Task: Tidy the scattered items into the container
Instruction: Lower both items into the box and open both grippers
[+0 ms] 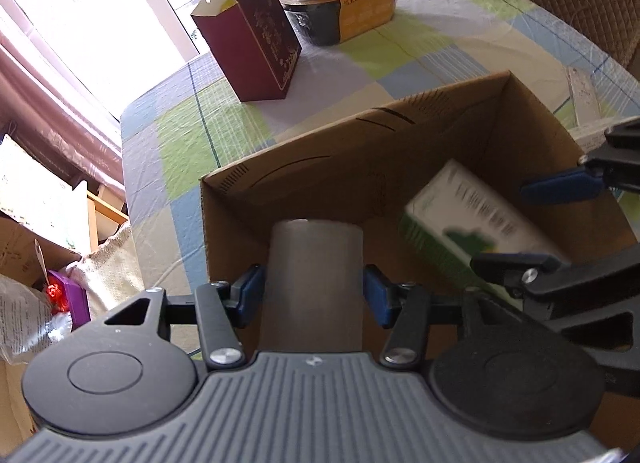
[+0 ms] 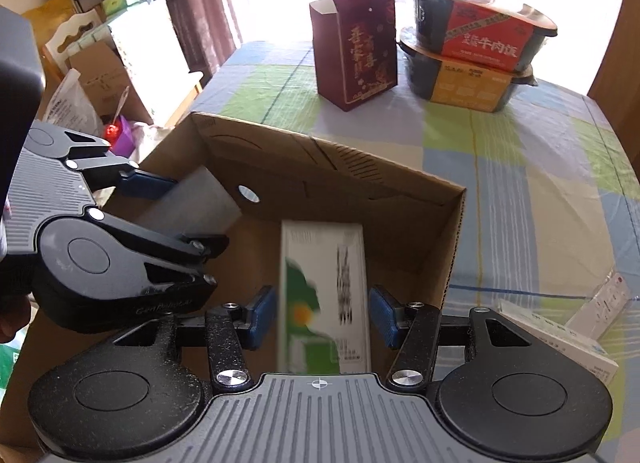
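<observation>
Sunlit windows and a checked pastel tablecloth [image 2: 500,151] frame the open brown cardboard box [image 2: 454,223], the container for this tidy-up. Both tools hang over its mouth. The left gripper [image 1: 314,295] has its blue pads against a plain grey cylinder [image 1: 316,263], apparently holding it above the box interior. The right gripper [image 2: 322,313] stands slightly wider than the blurred green-and-white carton [image 2: 324,283] between its jaws; it looks released, dropping in. Judged so, two items are nearly stowed. A maroon paper bag [image 2: 356,51], stacked black meal tubs [image 2: 476,59] and small white packets [image 2: 560,343] remain outside on the cloth.
</observation>
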Available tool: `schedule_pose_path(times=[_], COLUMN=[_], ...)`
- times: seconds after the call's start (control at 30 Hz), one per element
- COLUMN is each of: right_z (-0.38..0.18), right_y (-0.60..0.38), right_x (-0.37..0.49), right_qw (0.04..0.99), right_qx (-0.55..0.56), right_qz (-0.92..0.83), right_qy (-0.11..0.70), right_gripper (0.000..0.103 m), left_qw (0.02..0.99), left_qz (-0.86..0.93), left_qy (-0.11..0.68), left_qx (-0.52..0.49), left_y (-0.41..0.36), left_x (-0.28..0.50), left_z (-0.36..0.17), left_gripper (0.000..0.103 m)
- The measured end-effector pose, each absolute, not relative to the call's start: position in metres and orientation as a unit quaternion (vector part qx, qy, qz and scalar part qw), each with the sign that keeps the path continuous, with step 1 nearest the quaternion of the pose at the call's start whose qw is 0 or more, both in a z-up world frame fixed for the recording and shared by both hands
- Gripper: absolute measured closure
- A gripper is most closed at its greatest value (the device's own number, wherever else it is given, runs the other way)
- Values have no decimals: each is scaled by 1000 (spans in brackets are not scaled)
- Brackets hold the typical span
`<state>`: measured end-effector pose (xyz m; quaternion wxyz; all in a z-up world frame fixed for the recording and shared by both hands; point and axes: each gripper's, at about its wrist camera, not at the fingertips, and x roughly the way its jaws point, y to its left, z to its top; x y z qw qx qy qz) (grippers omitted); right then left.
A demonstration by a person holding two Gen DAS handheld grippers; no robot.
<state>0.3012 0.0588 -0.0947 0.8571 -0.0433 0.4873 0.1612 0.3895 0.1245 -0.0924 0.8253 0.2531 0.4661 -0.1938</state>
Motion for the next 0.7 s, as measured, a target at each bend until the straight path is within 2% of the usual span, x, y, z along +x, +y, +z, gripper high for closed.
schedule_pose_path(times=[0.17, 0.7], right_z=[-95, -92], right_y=[58, 55], right_x=[301, 297], right_qw=[855, 857], right_qx=[-53, -61], right_qz=[169, 176], right_qy=[488, 481], right_gripper=[45, 45], left_qw=[825, 826], left_qz=[-195, -191], left_qy=[462, 463], left_qx=[261, 259], left_y=[122, 121], left_x=[388, 384], left_z=[-94, -92], left_gripper=[45, 40])
